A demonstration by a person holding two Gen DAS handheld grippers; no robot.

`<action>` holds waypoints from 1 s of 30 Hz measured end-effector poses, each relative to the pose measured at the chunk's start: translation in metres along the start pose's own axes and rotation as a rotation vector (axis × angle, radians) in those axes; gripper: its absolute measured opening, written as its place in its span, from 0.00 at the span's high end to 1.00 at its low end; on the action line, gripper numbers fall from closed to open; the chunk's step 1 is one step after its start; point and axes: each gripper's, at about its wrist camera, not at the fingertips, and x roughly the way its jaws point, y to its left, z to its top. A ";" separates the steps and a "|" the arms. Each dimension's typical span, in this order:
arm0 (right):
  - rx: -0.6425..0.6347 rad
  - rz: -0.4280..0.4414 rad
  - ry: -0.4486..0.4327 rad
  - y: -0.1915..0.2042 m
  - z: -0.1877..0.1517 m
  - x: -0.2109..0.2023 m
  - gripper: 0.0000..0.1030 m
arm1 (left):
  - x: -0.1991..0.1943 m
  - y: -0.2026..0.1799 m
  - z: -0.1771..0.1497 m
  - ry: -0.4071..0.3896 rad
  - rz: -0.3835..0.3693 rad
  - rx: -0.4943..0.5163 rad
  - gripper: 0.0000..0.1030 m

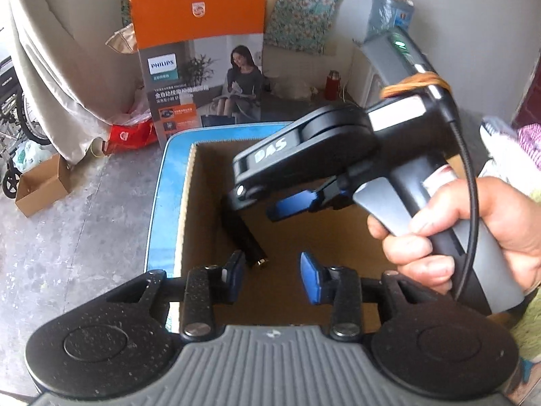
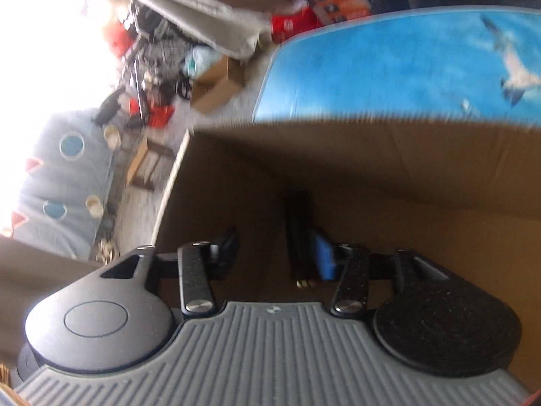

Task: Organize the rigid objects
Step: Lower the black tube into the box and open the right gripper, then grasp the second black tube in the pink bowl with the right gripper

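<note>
Jaws of both the left gripper (image 1: 272,275) and right gripper (image 2: 275,253) stand apart, empty, above the cardboard box (image 1: 189,203); withdraw upward without nudging the black cylinder (image 1: 243,237) just ahead.

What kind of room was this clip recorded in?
Most likely a lived-in home storage or spare room, not a lab. A Philips product carton leans against the wall, a folded wheelchair stands at the left edge, and floral cloth hangs behind. The open cardboard box sits on a blue mat on a concrete floor.
</note>
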 end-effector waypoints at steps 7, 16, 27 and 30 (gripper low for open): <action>-0.014 0.050 -0.161 0.012 -0.006 -0.066 0.48 | -0.055 -0.002 -0.007 -0.125 -0.035 -0.015 0.53; -0.061 0.121 -0.378 0.015 -0.111 -0.216 0.48 | -0.125 -0.022 -0.046 -0.235 -0.096 0.011 0.35; 0.042 0.002 -0.491 -0.051 -0.272 -0.245 0.49 | -0.097 -0.071 -0.121 -0.106 -0.233 0.128 0.19; 0.074 -0.038 -0.474 -0.068 -0.301 -0.226 0.51 | -0.078 -0.089 -0.139 -0.068 -0.240 0.166 0.19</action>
